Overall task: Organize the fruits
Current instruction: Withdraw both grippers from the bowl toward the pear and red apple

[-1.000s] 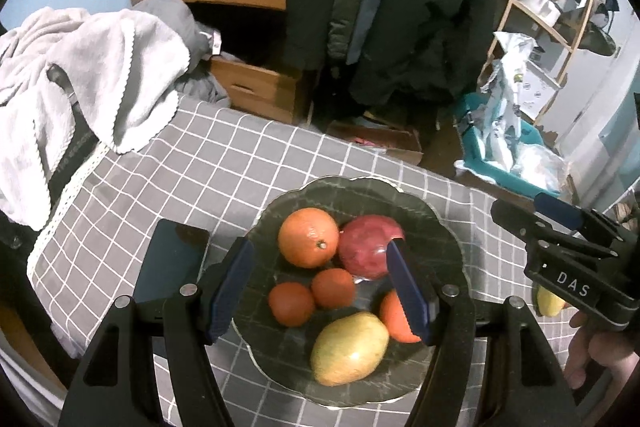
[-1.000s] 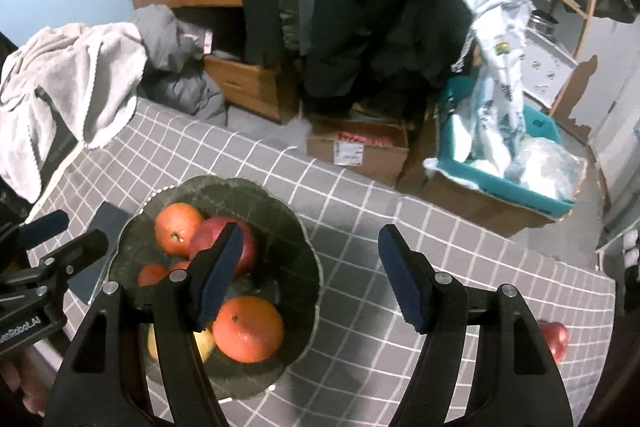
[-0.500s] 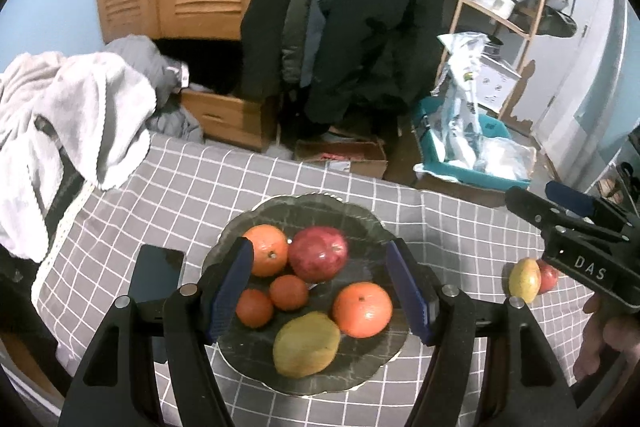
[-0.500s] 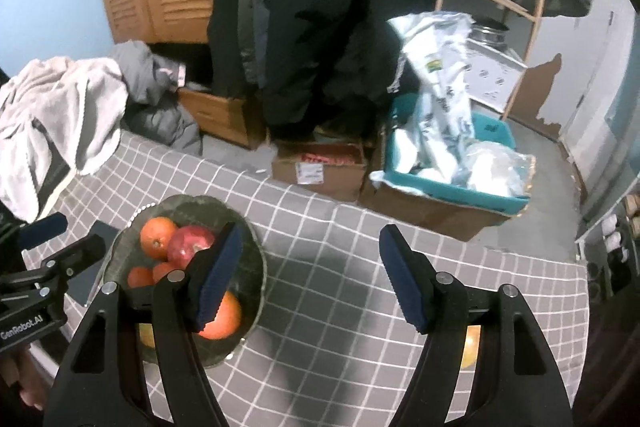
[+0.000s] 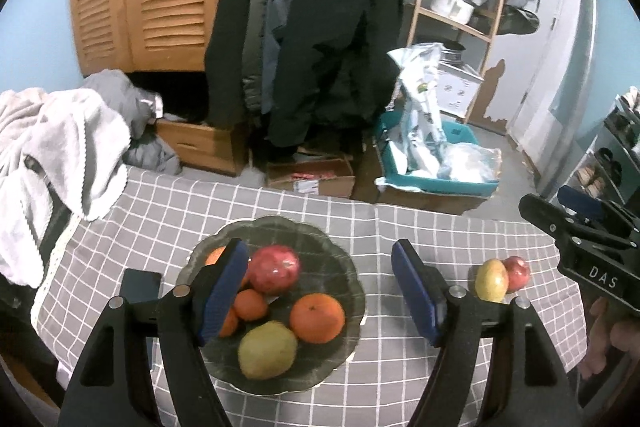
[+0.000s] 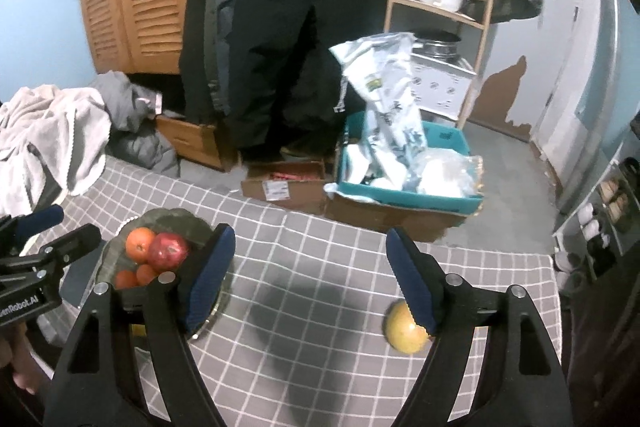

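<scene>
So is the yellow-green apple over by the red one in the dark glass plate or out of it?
Out: the yellow-green apple lies on the checked cloth, apart from the dark glass plate.

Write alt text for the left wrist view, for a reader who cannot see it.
The left gripper, empty with jaws opening, hovers over a grey checked tablecloth above a dark plate of fruit: oranges, a red apple and a greenish pear. Right of the plate, a yellow fruit and a red one lie on the cloth, near the right gripper.
</scene>
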Tool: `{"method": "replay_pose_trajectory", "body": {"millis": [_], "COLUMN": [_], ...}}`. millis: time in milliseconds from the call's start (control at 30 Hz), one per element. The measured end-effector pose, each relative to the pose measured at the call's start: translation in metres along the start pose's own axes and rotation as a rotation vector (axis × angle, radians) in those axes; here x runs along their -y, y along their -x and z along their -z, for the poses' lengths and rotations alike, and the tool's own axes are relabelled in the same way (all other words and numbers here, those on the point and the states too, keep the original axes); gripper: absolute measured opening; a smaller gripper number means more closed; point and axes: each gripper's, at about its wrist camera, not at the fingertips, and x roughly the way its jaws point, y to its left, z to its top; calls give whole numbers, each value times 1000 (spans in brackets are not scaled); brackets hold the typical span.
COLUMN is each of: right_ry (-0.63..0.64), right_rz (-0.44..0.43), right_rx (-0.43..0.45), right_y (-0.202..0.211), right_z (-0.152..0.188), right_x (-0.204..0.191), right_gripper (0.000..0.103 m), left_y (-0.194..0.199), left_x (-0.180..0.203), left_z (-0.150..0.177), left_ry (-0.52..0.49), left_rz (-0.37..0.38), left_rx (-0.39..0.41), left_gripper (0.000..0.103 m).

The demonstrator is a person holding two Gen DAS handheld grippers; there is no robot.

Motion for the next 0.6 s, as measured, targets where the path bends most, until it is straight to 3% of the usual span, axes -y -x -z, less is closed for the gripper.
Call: {"method": "replay_pose_trajectory", "body": {"millis": [600], "right_ry": [-100], "right_rz": [90], "right_rx": [36], "right_y": [43], "right_z": [26], "right_x": [74], "right_gripper": [84], "left_y": [6], "left_x": [75], "left_z": [-3], "left_ry": [-107], "left_rz": [90], "left_rx": [10], "left_gripper": [78]}}
